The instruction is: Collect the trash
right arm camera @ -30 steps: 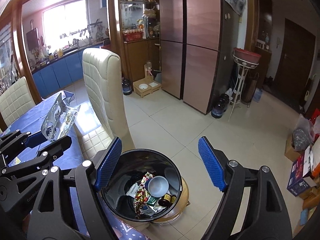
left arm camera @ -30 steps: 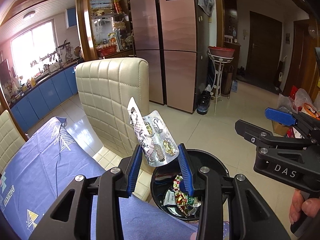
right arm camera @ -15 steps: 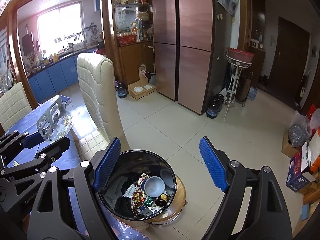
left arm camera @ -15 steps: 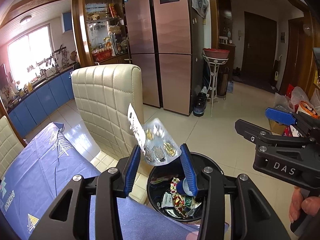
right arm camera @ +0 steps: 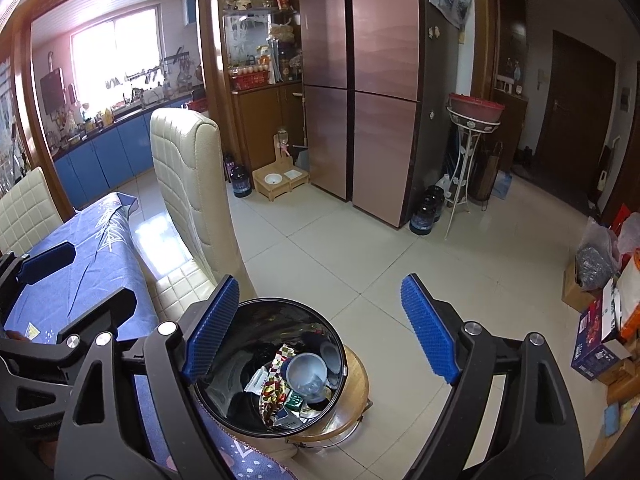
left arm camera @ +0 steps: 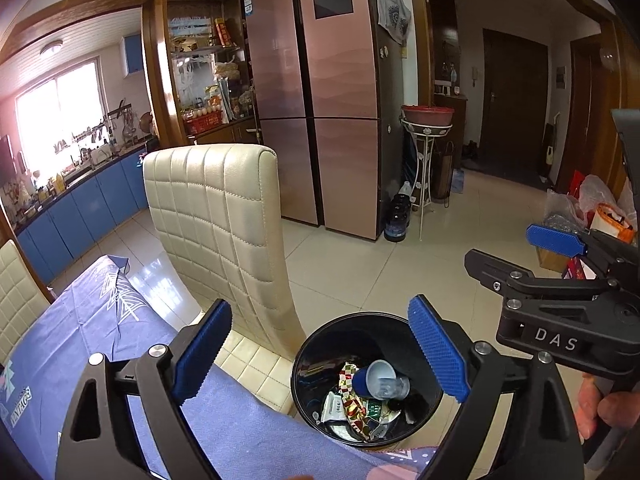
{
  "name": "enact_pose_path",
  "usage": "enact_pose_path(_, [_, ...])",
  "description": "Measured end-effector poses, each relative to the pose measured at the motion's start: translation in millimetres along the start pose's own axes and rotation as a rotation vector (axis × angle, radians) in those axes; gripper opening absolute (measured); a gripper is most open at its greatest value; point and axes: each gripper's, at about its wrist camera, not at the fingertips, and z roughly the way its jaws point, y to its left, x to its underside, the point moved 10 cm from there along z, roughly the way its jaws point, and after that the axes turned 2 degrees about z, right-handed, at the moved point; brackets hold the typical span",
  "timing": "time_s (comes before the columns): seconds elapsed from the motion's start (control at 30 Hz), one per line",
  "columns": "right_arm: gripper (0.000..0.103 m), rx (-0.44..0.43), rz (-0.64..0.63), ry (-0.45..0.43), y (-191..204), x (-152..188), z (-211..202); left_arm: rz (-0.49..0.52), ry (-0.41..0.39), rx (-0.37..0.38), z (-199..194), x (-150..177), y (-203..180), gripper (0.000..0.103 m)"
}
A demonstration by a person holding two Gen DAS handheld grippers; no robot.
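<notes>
A black round trash bin [left arm camera: 320,344] stands on a low wooden stool beside the table; it also shows in the right wrist view [right arm camera: 248,320]. Inside lie wrappers, a blue-and-white paper cup [left arm camera: 378,378] and a clear blister pack [left arm camera: 394,386]. My left gripper [left arm camera: 320,354] is open and empty, just above the bin's near rim. My right gripper [right arm camera: 320,328] is open and empty, also above the bin; it shows at the right in the left wrist view [left arm camera: 556,248].
A table with a blue cloth [left arm camera: 80,340] lies at the left under both grippers. A cream quilted chair [left arm camera: 224,232] stands between table and bin. A copper fridge [left arm camera: 320,100] is behind. Boxes and bags [right arm camera: 604,304] sit on the floor at the right.
My left gripper opened and let go of the blister pack, which dropped into the bin. The right gripper stayed open and barely moved.
</notes>
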Motion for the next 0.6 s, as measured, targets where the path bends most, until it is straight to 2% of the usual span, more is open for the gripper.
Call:
enact_pose_path(0.23, [0.099,0.016,0.021,-0.003,-5.2,0.7,-2.5,0.002,0.008,0.0,-1.6,1.9,0.2,0.088])
enact_pose_path(0.6, [0.099,0.039,0.041,0.029,-13.1,8.3,-0.8,-0.001,0.007,-0.006,-4.6,4.0,2.1,0.088])
